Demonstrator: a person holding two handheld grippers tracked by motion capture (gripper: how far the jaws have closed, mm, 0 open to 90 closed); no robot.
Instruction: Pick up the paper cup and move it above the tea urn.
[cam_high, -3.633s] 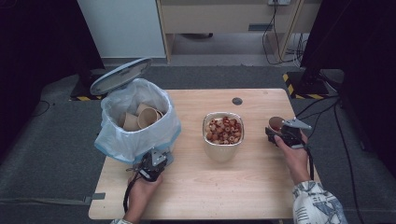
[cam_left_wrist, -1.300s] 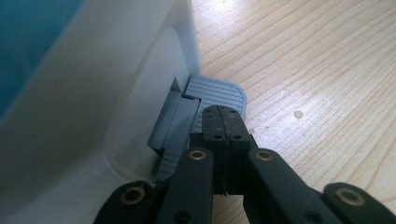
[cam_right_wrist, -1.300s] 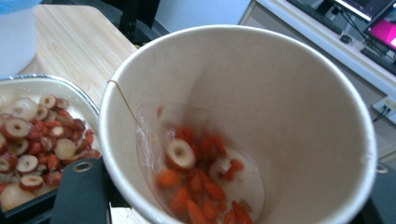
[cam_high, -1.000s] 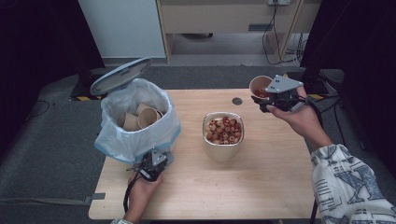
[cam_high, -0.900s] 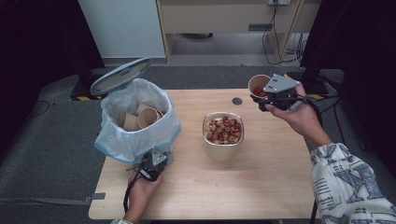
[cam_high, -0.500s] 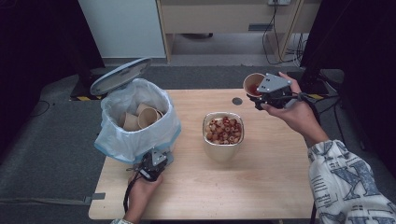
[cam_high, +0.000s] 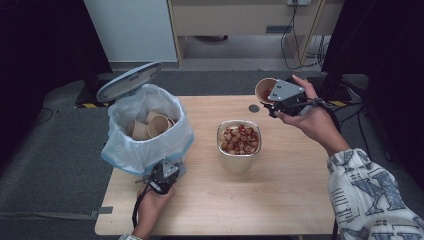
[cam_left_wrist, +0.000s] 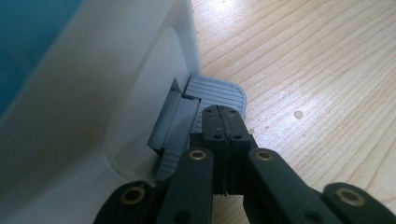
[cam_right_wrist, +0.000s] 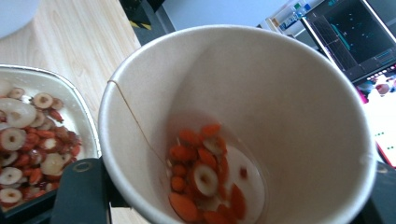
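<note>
A: Starting with the big things, what sits on the worktop (cam_high: 280, 200)?
B: A bin (cam_high: 145, 135) with a pale liner stands at the left, lid (cam_high: 129, 81) raised, paper cups inside. A metal bowl (cam_high: 239, 150) of red and white dried slices sits mid-worktop.
A: And the left gripper (cam_high: 164, 176)?
B: It rests at the bin's base. In the left gripper view its jaws are pressed together, empty, tips on the grey ribbed pedal (cam_left_wrist: 219, 93).
A: The right gripper (cam_high: 280, 97)?
B: Held above the far right edge, jaws clamped around a paper cup (cam_right_wrist: 243, 121) tilted toward the bowl, red bits (cam_right_wrist: 205, 177) on its bottom.
</note>
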